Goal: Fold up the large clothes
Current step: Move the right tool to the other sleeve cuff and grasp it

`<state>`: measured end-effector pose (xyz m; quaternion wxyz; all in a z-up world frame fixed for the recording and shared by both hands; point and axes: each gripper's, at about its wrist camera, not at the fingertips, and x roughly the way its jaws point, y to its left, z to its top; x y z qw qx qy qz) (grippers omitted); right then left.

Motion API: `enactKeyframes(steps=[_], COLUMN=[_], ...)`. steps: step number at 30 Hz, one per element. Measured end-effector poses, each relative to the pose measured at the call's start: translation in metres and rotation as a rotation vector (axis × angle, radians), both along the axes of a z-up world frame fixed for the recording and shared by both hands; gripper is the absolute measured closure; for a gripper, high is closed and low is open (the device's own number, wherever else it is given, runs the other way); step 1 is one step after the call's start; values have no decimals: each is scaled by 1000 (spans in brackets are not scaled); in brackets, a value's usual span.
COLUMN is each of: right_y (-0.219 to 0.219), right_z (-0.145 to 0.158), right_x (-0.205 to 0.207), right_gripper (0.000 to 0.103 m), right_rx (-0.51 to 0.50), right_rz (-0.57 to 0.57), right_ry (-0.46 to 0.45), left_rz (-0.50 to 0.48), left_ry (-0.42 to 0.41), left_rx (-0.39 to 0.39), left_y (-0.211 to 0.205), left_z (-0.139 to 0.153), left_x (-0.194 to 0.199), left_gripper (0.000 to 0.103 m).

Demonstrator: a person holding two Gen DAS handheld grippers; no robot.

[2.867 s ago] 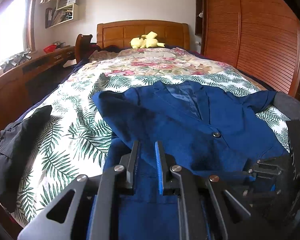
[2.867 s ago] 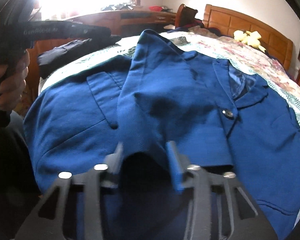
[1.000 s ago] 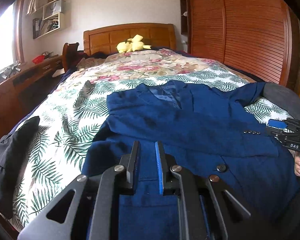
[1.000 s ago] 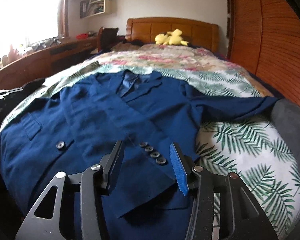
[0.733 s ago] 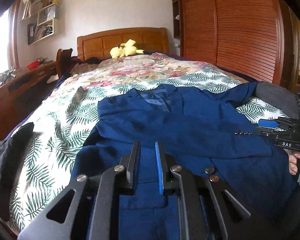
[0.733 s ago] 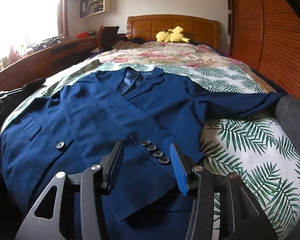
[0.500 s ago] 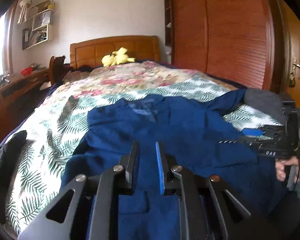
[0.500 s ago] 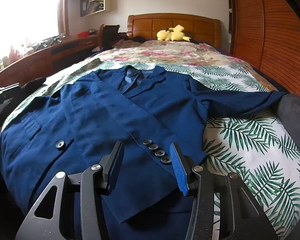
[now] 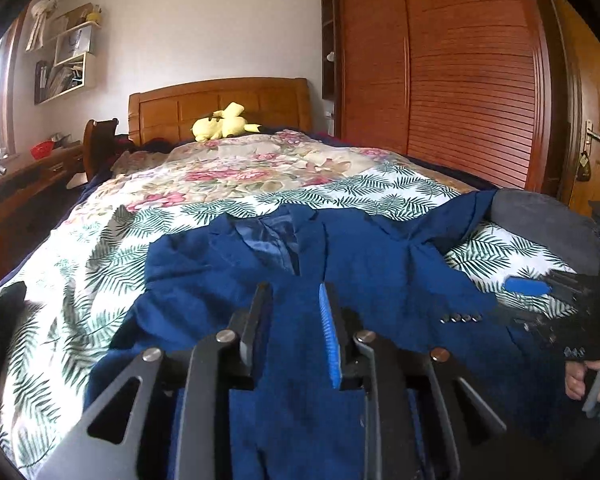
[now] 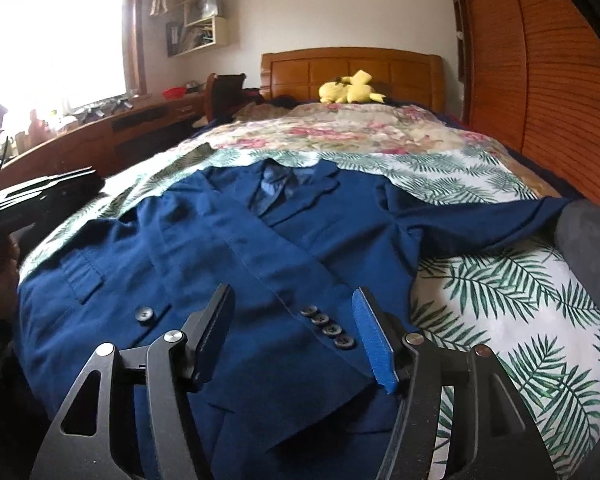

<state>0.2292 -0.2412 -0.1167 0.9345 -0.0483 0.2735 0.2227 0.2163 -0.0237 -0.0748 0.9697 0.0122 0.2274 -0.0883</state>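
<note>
Blue jacket (image 10: 228, 256) lies front-up across the foot of the bed (image 10: 500, 280), one sleeve folded over its chest with the cuff buttons (image 10: 328, 326) near my side, the other sleeve (image 10: 480, 220) stretched out flat toward the wardrobe (image 10: 560, 92) side, with bare leaf-print cover beyond the collar. My right gripper (image 10: 296, 332) hovers low over the cuff, fingers spread wide and holding nothing. My left gripper (image 9: 294, 328) sits over the hem, fingers narrowly apart with blue cloth showing between them; whether they pinch it I cannot tell.
</note>
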Motion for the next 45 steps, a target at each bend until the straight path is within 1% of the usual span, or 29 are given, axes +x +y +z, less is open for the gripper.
enactKeyframes(steps=[3,7,11,14,16,22,25,27,30,32,35,40,45], right_y=[-2,-6,-14,-18,-20,-35,-47,-57,-68,-76,-89,-110,-138], right_z=[-8,-19,-27,-29,-27,-14,-4,4,14,18,19,7,-15], right_x=[1,6,9,12,16,25,35,45,61,74,98,146,192], right_gripper=[40,40,40,40,40,40,33,30,29,29,29,29,29], right_rx=[-21,-50,-52,-57,-55,-46,-23,-27,-70,-92,-102,-117,-85], right_rz=[-16,-34,-49,-55,-48,-90,-123,-150,-188,-223,-261,-347,-453], right_ry=[10,37,58,63,69,37,42,48,34,48,76,133,218], left_rz=[-13,-15,-25,-33,-30,-28,-31,-37,-49,-49,-51,-61,-60], left_ry=[4,14,34,45,43,37,41,39,39,44,43,47,49], left_rx=[-6,-1,-7,-9,-16,-57,-60,-53,-46,-15,-8,-28,-23], left_y=[-5,-10,-14,-16,-15,-7,-7,-7,-7,-7,-5,5,13], left_z=[-10,-25,-43,-50,-51,-51,-49,-47,-42,-40,-37,-31,-29], left_x=[19,34,44,48,47,44,44,44,41,40,39,35,32], left_gripper=[81,81,81,81,81,81,81,81,81,81,81,81,81])
